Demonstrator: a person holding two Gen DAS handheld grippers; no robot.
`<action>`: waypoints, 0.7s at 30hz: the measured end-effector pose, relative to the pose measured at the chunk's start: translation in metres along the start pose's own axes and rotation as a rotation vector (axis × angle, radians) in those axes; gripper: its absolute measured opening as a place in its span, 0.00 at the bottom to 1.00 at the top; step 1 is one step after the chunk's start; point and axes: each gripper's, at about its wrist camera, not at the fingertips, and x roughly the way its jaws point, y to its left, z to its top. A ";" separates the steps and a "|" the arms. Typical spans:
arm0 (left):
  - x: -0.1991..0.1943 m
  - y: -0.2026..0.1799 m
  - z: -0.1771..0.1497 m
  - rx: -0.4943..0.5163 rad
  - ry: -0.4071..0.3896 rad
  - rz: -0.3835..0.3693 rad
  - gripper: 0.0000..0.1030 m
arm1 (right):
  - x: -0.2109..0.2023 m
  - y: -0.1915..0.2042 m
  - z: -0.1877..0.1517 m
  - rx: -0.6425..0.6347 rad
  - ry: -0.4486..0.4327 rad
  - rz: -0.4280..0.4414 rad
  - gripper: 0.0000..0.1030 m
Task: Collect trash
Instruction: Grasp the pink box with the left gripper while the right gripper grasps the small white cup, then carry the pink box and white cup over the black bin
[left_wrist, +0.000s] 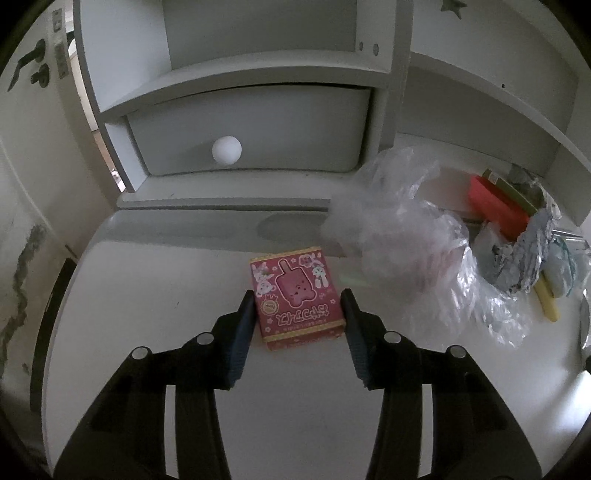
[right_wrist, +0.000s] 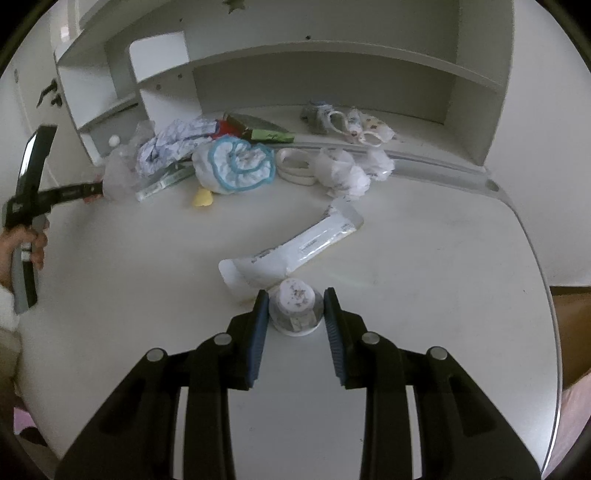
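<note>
In the left wrist view a pink snack box (left_wrist: 295, 295) lies flat on the white desk (left_wrist: 147, 295). My left gripper (left_wrist: 298, 300) is open, its fingertips on either side of the box's near half. A crumpled clear plastic bag (left_wrist: 413, 251) lies just right of the box. In the right wrist view a small upturned cup (right_wrist: 295, 308) with a speckled bottom stands between the open fingers of my right gripper (right_wrist: 295, 301). A white flat wrapper (right_wrist: 295, 247) lies just beyond the cup.
A pile of trash sits at the desk's back: a diaper (right_wrist: 236, 166), crumpled paper (right_wrist: 173, 144), white tissue (right_wrist: 347, 170), a green packet (right_wrist: 266, 133). Baby socks (right_wrist: 347, 122) lie on the shelf base. A drawer with a round knob (left_wrist: 226, 150) faces the left gripper.
</note>
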 end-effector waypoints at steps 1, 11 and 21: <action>-0.001 0.000 -0.001 0.000 0.000 -0.002 0.44 | -0.002 -0.003 -0.001 0.013 -0.011 -0.001 0.30; -0.027 -0.001 -0.020 0.010 -0.008 -0.066 0.44 | -0.011 -0.021 -0.006 0.052 -0.048 -0.035 0.30; -0.054 -0.013 -0.035 0.053 -0.022 -0.065 0.44 | -0.014 -0.016 -0.010 0.046 -0.065 -0.003 0.30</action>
